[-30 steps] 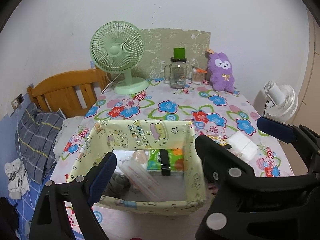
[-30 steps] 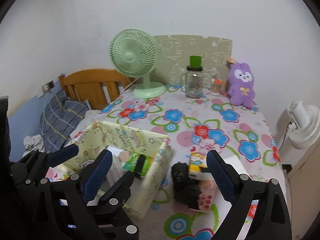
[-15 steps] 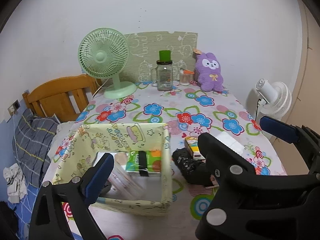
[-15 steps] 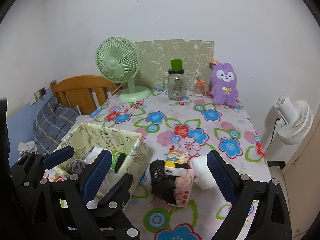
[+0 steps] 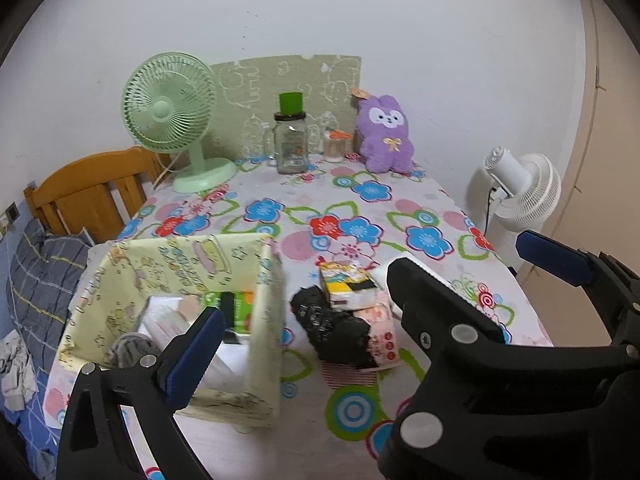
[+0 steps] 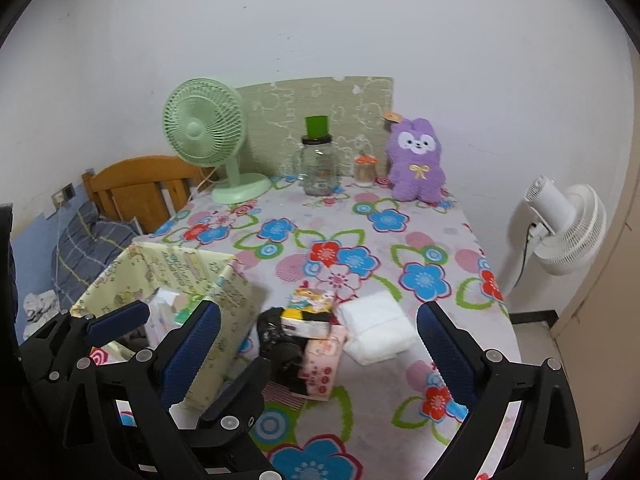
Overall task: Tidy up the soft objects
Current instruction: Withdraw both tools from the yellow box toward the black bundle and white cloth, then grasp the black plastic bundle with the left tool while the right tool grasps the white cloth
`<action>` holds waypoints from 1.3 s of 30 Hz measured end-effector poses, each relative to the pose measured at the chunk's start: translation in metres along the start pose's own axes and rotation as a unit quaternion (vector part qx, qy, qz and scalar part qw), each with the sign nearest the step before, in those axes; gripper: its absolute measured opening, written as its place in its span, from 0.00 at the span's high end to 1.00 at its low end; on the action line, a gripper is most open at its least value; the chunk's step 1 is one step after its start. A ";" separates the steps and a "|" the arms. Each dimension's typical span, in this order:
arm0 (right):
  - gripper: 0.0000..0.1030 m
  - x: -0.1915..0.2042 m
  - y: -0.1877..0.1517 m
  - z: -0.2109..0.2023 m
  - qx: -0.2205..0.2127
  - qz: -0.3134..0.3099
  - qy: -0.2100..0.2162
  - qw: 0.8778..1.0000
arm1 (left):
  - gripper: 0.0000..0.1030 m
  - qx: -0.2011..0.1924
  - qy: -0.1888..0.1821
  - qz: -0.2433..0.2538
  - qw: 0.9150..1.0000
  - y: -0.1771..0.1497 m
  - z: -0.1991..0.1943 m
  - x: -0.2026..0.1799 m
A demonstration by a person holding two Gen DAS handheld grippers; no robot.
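Black bundle (image 6: 280, 340), tissue packs (image 6: 308, 314), white pad (image 6: 376, 326), beside yellow fabric box (image 6: 224, 300)

Both cameras sit low, close over the near end of the table (image 5: 360, 432), and look down along it to the far wall. The left view looks into the bin (image 5: 172, 280). The right view sits further right. Both show the bin (image 6: 180, 268), the fan (image 6: 204, 132) and the bunny (image 6: 416, 160).
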State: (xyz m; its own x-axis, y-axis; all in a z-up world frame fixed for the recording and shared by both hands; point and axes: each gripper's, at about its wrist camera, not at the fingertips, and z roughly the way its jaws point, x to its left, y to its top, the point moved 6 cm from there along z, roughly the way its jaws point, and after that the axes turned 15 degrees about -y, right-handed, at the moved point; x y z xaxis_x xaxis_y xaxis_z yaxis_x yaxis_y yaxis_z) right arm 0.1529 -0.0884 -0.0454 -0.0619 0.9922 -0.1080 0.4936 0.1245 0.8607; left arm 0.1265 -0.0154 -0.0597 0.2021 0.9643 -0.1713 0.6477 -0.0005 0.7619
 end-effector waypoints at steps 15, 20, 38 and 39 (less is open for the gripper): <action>0.03 -0.036 -0.022 0.026 0.014 0.022 -0.012 1.000 | 0.02 0.019 -0.015 -0.013 1.000 -0.014 0.036 -0.025; 0.03 -0.045 -0.026 0.036 0.013 0.021 -0.015 1.000 | 0.02 0.023 -0.013 -0.020 0.999 -0.017 0.049 -0.029; 0.03 -0.055 -0.035 0.089 0.049 0.012 -0.003 0.999 | 0.20 0.064 0.035 -0.057 0.996 -0.023 0.097 -0.017; 0.03 -0.054 -0.035 0.092 0.050 0.011 -0.002 0.999 | 0.22 0.066 0.039 -0.059 0.995 -0.024 0.099 -0.016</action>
State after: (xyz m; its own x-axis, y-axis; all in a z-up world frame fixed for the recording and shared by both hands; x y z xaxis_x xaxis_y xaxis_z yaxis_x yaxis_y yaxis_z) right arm 0.2193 -0.1465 -0.1153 -0.0468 0.9947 -0.0920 0.5796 0.1021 0.8085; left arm 0.1806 -0.0566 -0.1366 0.0638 0.9774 -0.2015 0.7549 0.0848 0.6503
